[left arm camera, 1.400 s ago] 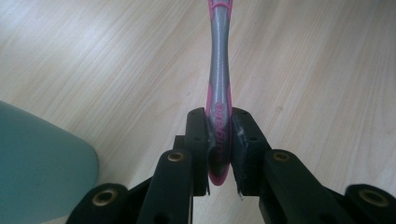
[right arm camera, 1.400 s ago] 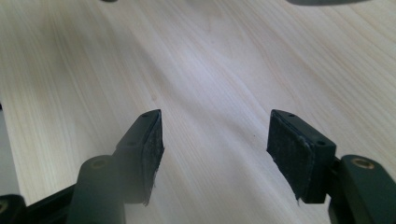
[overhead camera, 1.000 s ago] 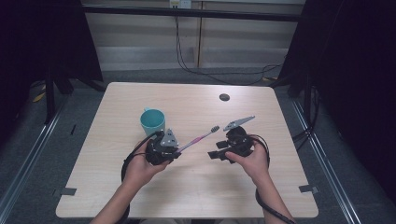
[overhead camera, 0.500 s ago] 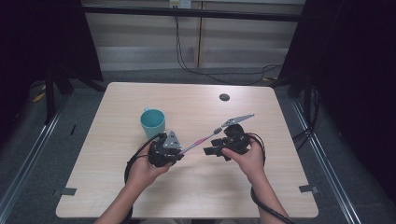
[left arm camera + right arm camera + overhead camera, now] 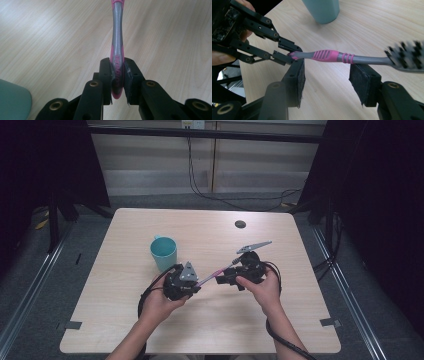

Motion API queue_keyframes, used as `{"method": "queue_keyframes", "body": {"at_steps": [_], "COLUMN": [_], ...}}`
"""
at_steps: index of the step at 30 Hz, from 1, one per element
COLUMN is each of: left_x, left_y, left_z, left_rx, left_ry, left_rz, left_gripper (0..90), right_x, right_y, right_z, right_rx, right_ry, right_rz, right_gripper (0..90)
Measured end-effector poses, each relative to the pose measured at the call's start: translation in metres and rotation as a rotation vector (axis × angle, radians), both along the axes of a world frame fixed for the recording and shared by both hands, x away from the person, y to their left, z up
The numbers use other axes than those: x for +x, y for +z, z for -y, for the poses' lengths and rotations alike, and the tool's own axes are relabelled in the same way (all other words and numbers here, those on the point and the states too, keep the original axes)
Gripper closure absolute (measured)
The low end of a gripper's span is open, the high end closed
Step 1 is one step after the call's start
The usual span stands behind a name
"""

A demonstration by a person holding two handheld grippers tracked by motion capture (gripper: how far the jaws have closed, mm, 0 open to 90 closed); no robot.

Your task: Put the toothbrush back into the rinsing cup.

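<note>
My left gripper holds the toothbrush; my right gripper waits open around it.

From above, the toothbrush (image 5: 212,274) stretches from my left gripper (image 5: 192,282) to my right gripper (image 5: 222,279), beside the cup (image 5: 163,253) on the surface (image 5: 300,320). In the left gripper view, the jaws pinch the handle end (image 5: 117,75), pointing straight ahead. In the right gripper view, it lies sideways, bristles (image 5: 407,56) right, between wide jaws.

Pale matt wood-grain table (image 5: 125,320), smooth plastic toothbrush (image 5: 329,55) with ribbed pink grip, glossy teal cup (image 5: 163,253).
</note>
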State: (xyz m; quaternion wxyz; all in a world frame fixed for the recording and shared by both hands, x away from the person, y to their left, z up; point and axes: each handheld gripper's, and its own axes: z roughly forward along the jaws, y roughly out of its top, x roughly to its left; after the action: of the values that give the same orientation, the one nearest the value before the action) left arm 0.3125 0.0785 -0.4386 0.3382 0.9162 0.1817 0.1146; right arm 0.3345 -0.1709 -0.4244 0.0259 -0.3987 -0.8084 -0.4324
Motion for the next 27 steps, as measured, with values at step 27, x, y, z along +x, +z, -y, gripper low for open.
{"method": "queue_keyframes", "body": {"at_steps": [27], "left_x": [-0.004], "left_y": [0.007], "left_z": [0.014], "left_rx": [-0.056], "left_ry": [0.065], "left_rz": [0.011], "left_gripper": [78.7], "right_x": [-0.001], "right_y": [0.001], "right_z": [-0.006], "right_rx": [0.08], "right_ry": [-0.004], "right_rz": [-0.002], "right_gripper": [55.2]}}
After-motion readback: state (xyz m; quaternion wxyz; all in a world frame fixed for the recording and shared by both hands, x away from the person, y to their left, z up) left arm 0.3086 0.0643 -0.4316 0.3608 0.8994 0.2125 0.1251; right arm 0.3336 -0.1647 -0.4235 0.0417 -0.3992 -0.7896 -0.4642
